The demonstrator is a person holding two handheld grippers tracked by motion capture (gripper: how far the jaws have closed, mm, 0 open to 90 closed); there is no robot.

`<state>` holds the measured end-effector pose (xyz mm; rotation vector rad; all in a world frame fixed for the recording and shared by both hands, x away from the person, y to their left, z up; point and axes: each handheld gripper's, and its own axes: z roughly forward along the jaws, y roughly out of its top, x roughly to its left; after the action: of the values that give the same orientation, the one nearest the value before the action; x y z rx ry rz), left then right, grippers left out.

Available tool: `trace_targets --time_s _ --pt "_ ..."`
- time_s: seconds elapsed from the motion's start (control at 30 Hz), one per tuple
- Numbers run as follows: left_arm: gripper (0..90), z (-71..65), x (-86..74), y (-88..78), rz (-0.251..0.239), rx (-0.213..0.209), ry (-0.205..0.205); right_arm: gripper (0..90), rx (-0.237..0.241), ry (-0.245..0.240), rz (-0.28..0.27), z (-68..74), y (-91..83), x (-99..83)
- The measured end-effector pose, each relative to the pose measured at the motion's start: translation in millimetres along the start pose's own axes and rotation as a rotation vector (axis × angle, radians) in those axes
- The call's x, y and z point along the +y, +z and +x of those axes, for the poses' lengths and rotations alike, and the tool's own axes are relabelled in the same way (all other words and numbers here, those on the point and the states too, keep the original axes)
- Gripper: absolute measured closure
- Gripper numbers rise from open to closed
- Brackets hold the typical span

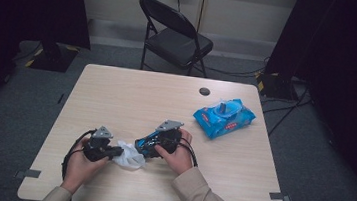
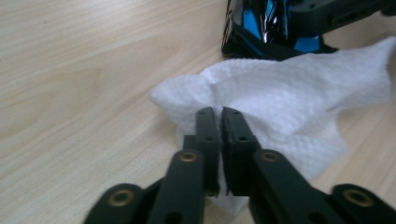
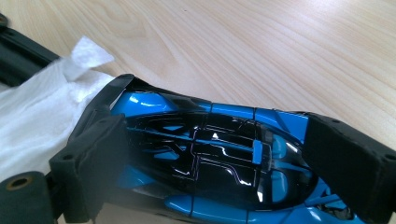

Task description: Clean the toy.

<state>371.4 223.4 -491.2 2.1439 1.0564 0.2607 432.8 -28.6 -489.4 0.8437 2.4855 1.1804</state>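
Observation:
A white wipe (image 1: 128, 157) lies crumpled on the wooden table (image 1: 131, 95) near its front edge. My left gripper (image 1: 117, 151) comes in from the left, shut on the wipe's near edge. In the left gripper view the two jaws stand almost together on the wipe (image 2: 289, 93), my left gripper (image 2: 219, 112) pinching its cloth. My right gripper (image 1: 145, 145) holds a glossy blue and black toy car (image 1: 152, 142) just right of the wipe. In the right gripper view the jaws of my right gripper (image 3: 219, 107) press on both ends of the car (image 3: 210, 154), with the wipe (image 3: 32, 116) at its left.
A blue pack of wet wipes (image 1: 224, 116) with its lid flipped up lies at the table's right side. A dark cable hole (image 1: 204, 91) sits near the far edge. A black folding chair (image 1: 173, 34) stands beyond the table.

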Motion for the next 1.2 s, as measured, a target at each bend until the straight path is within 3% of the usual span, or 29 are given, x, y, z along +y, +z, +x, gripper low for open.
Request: trace_targets --time_s 0.1,0.17,0.33,0.43,0.53,0.63,0.7,0.93,1.0,1.2 --pt "55.2 -4.3 3.3 3.2 -0.001 0.013 0.013 6.9 0.0 0.0 0.001 0.0 0.1 0.2" --pt "53.2 -7.8 5.4 3.8 -0.002 -0.006 0.04 6.9 0.001 0.0 0.003 -0.3 0.1 0.5" --pt "51.8 -11.0 4.8 8.4 0.008 -0.001 0.074 7.0 -0.001 0.0 0.001 0.0 0.0 0.1" --pt "55.3 -13.7 5.9 9.7 0.014 0.015 0.12 6.9 0.0 0.0 0.002 0.0 0.1 0.3" --pt "68.0 -17.3 8.4 11.9 0.015 0.004 0.127 7.0 0.0 0.001 0.004 0.0 0.1 0.5" --pt "79.7 -20.2 11.6 14.1 0.026 -0.004 0.094 6.9 0.0 0.001 0.002 0.0 0.2 0.3" --pt "83.0 -18.5 14.8 14.3 0.042 0.003 0.055 7.0 0.0 0.001 0.002 0.0 0.2 0.4" --pt "84.3 -3.9 17.9 19.3 -0.024 0.029 -0.003 6.9 0.003 0.0 0.008 -0.9 0.3 1.1" --pt "84.2 -6.4 16.9 24.5 -0.036 -0.004 0.005 6.8 0.008 -0.001 0.01 -1.5 0.6 1.4" --pt "84.5 -16.3 18.3 24.1 -0.006 -0.033 0.048 6.9 0.007 -0.003 0.012 -1.3 0.7 1.7"
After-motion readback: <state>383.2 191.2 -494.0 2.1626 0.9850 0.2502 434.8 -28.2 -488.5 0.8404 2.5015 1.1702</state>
